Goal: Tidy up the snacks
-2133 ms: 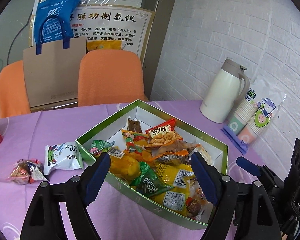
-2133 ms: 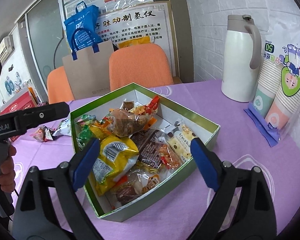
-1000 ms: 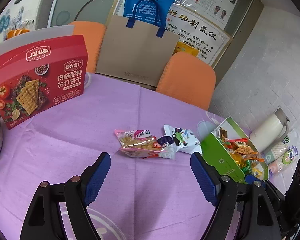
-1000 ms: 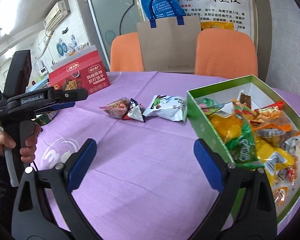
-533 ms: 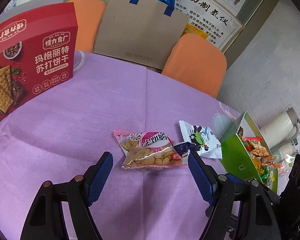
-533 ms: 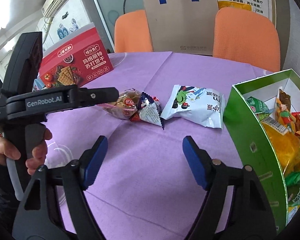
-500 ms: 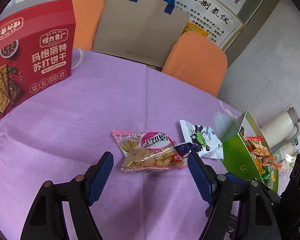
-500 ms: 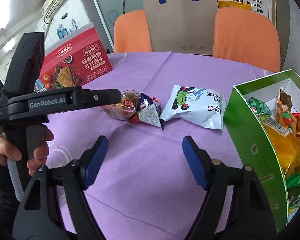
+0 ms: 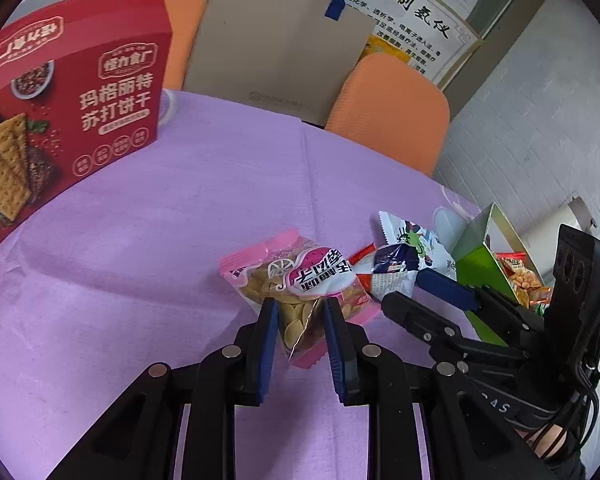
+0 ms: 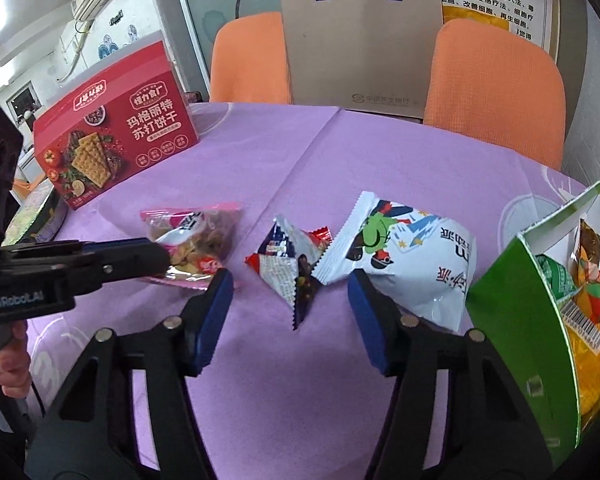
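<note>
Snacks lie loose on the purple counter (image 9: pixel 148 248), just left of the green box (image 10: pixel 512 312). Left claw (image 9: pixel 300 320) is closing on the pink packet (image 9: pixel 300 276), whose near corner stands pinched between its pads. Right claw (image 10: pixel 290 300) is closing too, half wide, pressing nothing yet — the triangular pouch (image 10: pixel 288 264) sits dead ahead at 12 o'clock, its tail pointing back between the pads. The white bag (image 10: pixel 404 252) lies at 1 o'clock, beside the box, so the right hand is nearer to both.
</note>
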`<act>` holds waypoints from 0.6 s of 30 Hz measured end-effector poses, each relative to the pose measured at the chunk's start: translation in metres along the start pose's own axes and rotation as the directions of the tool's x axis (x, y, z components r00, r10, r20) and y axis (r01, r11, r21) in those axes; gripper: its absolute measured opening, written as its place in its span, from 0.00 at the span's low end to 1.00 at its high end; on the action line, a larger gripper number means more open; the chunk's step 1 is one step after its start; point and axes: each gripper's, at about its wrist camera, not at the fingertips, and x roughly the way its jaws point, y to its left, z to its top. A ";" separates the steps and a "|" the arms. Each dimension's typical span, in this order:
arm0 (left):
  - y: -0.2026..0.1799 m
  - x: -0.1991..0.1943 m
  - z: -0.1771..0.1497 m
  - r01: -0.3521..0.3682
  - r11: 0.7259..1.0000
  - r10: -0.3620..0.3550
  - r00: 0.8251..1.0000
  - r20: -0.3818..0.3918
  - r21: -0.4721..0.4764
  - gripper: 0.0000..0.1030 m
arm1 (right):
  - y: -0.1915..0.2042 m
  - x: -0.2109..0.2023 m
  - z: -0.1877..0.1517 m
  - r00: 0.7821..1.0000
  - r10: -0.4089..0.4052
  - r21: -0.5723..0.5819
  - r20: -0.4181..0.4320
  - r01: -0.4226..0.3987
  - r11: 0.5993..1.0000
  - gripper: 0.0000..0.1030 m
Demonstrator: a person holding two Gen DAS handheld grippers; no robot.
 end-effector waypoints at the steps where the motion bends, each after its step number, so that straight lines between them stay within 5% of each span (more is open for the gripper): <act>1: 0.004 -0.006 -0.001 -0.010 1.000 0.010 1.000 0.017 -0.011 0.22 | 0.001 0.001 0.001 1.000 0.003 -0.002 0.000 -0.003 1.000 0.57; 4: 0.010 -0.017 -0.003 -0.037 0.999 0.039 0.997 0.067 -0.036 0.27 | 0.002 0.004 0.002 1.000 -0.006 0.005 0.002 0.006 1.000 0.57; 8: 0.003 -0.015 -0.001 -0.047 0.999 0.048 0.996 0.074 -0.012 0.53 | 0.004 0.009 0.006 1.000 -0.012 0.011 0.007 0.012 1.000 0.57; 11: 0.001 -0.003 0.002 -0.054 0.998 0.055 0.997 0.047 -0.008 0.53 | 0.006 0.017 0.009 1.000 -0.028 0.001 -0.009 0.028 1.000 0.56; 13: 0.007 0.002 0.002 -0.047 0.999 0.047 0.998 0.034 -0.023 0.53 | 0.004 0.023 0.009 0.999 -0.019 0.008 -0.026 0.019 1.000 0.41; 16: 0.013 0.006 0.004 -0.024 0.998 0.026 0.999 0.046 -0.053 0.52 | 0.001 0.027 0.009 0.999 -0.001 0.021 -0.034 0.001 1.000 0.37; 18: 0.013 0.007 0.004 -0.026 0.998 0.029 0.999 0.043 -0.057 0.40 | 0.001 0.027 0.009 0.999 0.008 0.026 -0.038 -0.007 1.000 0.35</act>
